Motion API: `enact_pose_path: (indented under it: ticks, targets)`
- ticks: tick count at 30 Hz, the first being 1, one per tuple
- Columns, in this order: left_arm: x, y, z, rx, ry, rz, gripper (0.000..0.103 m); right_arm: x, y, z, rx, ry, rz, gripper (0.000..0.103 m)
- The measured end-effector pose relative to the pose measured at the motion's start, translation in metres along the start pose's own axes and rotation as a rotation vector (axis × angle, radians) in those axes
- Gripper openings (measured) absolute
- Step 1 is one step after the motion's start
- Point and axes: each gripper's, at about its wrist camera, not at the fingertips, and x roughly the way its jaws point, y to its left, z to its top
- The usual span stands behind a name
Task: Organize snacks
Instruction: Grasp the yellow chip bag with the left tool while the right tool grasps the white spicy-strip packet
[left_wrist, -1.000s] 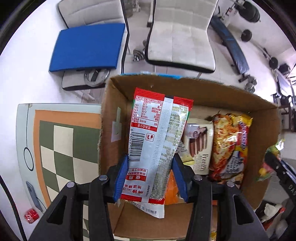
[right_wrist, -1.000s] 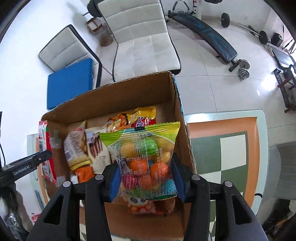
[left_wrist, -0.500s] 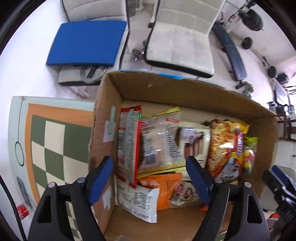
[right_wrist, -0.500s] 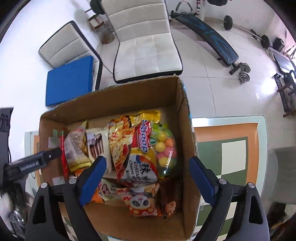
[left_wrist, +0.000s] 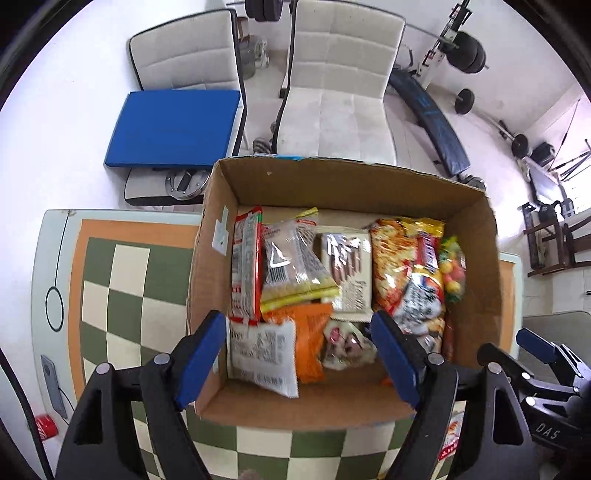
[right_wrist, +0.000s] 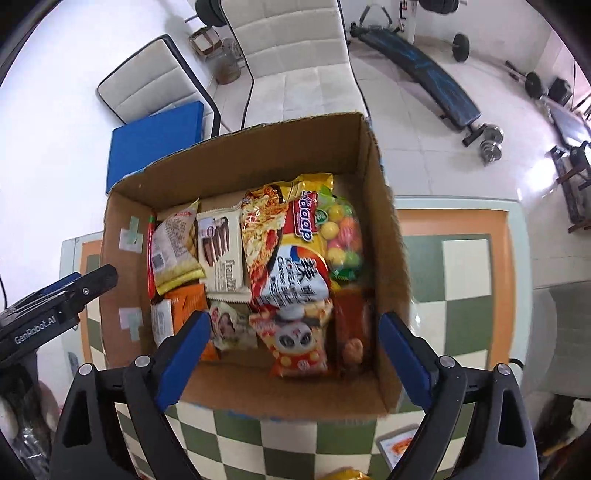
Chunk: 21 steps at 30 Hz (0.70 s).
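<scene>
Both grippers, left (left_wrist: 299, 354) and right (right_wrist: 295, 360), hang wide apart and empty above the box (left_wrist: 343, 184), right's jaws just widening, snacks (right_wrist: 258, 266) below.

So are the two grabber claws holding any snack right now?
No, nothing. The left gripper and right gripper have just opened and hang empty above the brown cardboard box of snack packets.

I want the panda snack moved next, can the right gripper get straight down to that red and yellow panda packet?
Probably yes: the right gripper is open above the cardboard box, and the panda packet lies uncovered on top.
</scene>
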Motion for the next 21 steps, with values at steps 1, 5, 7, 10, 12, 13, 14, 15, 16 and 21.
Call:
enact_pose_path:
  ticks: [1,5,7,10,12,13,14,15,16,21]
  targets:
    - [-0.008,-0.003,-0.008,0.005,-0.017,0.0,0.08,-0.012,0.003,-0.012,-0.018,-0.024,-0.004,0.095]
    - [-0.032,-0.012,-0.031,0.021,-0.061,-0.009,0.08,-0.032,0.009,-0.028,-0.042,-0.066,-0.004,0.095]
    - [-0.045,-0.016,-0.046,0.023,-0.081,-0.011,0.08,-0.046,0.011,-0.041,-0.054,-0.09,0.02,0.095]
    - [-0.059,-0.021,-0.063,0.019,-0.096,-0.014,0.08,-0.067,0.011,-0.065,-0.052,-0.113,0.073,0.095]
    - [-0.067,-0.024,-0.075,0.015,-0.102,-0.021,0.08,-0.071,0.008,-0.07,-0.045,-0.115,0.086,0.095]
    - [-0.073,-0.028,-0.083,0.014,-0.107,-0.025,0.08,-0.074,0.007,-0.075,-0.041,-0.116,0.095,0.095]
    - [-0.075,-0.03,-0.09,0.011,-0.106,-0.022,0.08,-0.078,0.004,-0.082,-0.036,-0.115,0.11,0.095]
    - [-0.076,-0.031,-0.097,0.003,-0.103,-0.016,0.08,-0.082,0.0,-0.088,-0.029,-0.116,0.122,0.095]
    - [-0.075,-0.034,-0.109,-0.016,-0.089,-0.017,0.08,-0.086,-0.006,-0.094,-0.023,-0.112,0.135,0.095]
    - [-0.036,-0.068,-0.169,0.03,0.049,-0.069,0.08,-0.091,-0.051,-0.134,-0.005,-0.056,0.111,0.095]
